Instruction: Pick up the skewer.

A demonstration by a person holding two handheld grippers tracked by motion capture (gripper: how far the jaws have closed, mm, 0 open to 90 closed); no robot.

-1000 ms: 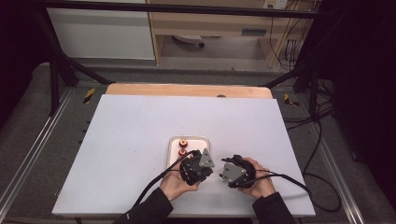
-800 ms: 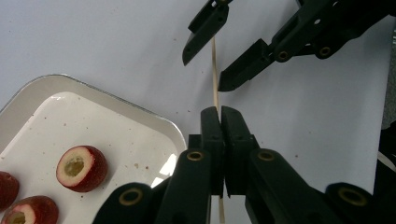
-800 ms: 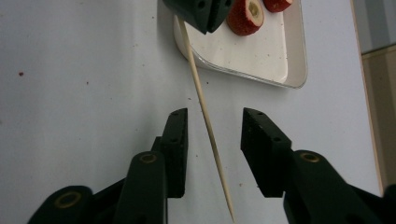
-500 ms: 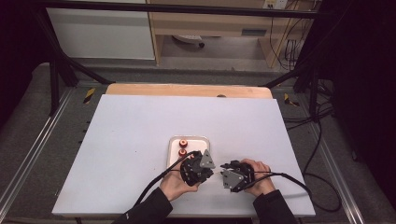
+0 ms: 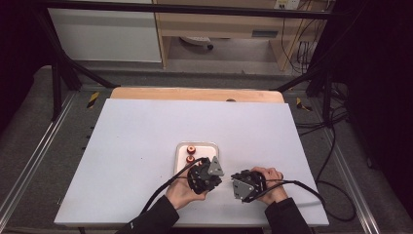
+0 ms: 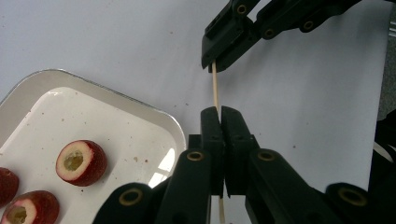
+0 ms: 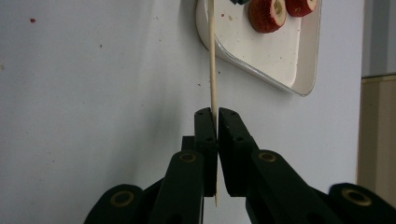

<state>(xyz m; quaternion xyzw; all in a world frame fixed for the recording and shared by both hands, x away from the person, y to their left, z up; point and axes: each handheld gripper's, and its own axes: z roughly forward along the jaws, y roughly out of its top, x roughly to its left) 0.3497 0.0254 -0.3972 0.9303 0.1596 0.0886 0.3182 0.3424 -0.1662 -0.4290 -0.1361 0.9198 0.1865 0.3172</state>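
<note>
Two grippers work low over the white table (image 5: 136, 146), at its near edge, just in front of a small white tray (image 5: 181, 161).

Left gripper (image 5: 204, 176): its jaws are pressed together on a thin wooden skewer (image 6: 215, 91). In the left gripper view the stick runs up from between the black pads and into the tip of the other gripper further off.

Right gripper (image 5: 245, 184): its jaws have just been closing, and now they clamp the same skewer (image 7: 213, 70). In the right gripper view the stick passes through the pads, its pointed end poking out below them and its long end reaching up past the tray's corner. So both grippers hold one skewer, each at a different spot along it, a short bare stretch between the two grips. The skewer sits above the table just right of the tray, near its right-hand edge as seen from above.

Tray contents: red fruit pieces with the cores hollowed out, pale inside. Three show in the left gripper view, the clearest one (image 6: 81, 163) lying on the tray floor with the hollow turned up. In the high view two red pieces sit at the tray's left side, apart from the skewer.
</note>
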